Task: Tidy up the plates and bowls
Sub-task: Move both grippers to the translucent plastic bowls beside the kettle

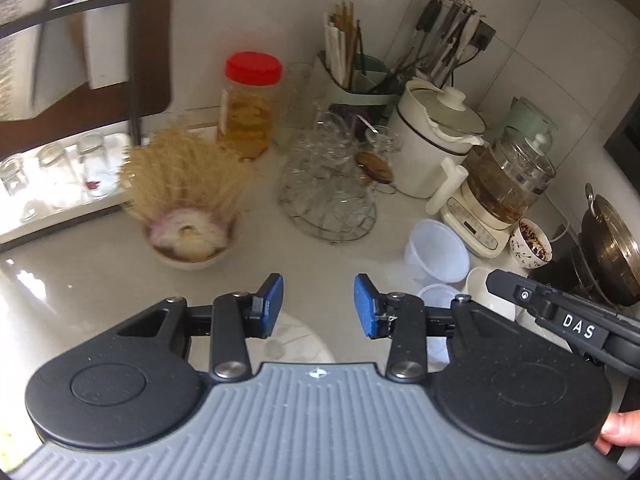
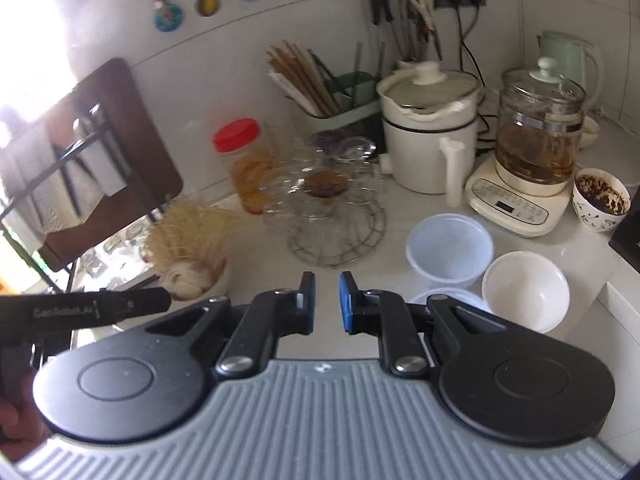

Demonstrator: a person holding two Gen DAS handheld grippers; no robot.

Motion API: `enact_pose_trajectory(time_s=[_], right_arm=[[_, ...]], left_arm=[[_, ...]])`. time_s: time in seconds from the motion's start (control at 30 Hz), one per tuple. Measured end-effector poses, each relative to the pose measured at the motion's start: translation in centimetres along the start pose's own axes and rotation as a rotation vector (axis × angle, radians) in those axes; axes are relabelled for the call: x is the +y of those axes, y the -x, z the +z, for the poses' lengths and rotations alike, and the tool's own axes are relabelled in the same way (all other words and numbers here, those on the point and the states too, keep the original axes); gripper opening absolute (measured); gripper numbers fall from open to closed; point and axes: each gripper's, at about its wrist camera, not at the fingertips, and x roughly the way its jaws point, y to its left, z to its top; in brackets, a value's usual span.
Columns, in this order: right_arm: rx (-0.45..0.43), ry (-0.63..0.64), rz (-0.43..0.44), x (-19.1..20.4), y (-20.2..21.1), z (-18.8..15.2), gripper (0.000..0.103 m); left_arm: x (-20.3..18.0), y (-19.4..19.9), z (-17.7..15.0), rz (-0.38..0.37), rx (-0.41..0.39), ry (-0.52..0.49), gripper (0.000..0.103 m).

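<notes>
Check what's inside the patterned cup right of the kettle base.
The patterned cup holds dark brown crumbly residue coating its inside, probably spent tea leaves. Its bottom is covered by that residue, so whether any liquid sits underneath cannot be seen.

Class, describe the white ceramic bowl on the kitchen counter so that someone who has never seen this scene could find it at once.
Start at the cream kettle base carrying the glass teapot. Directly in front of it stands a translucent plastic container, and the white bowl sits just right of that container, nearer the counter's edge. It alone is opaque, plain and empty, while the patterned cup further back holds dark dregs.
</notes>
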Motion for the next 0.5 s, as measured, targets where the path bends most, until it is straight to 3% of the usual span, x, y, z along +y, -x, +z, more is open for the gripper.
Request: enact_pose_trajectory(time_s=[0.37,0.43,0.5], right_arm=[[0.044,-0.084,-0.061,-8.3,-2.8,0.9,0.019],[0.054,-0.114,-0.082,-10.2,-3.4,1.0,0.035],[0.052,-0.149,-0.089,-12.1,-3.8,1.2,0.056]], left_arm=[[-6.9,-7.3,1.6,-0.031,0.102,-0.033,0.045],[-8.0,-8.8,1.8,-0.038,0.125,-0.036,0.049],[-9.2,-10.5,2.1,-0.054,0.148,-0.048,0.061]])
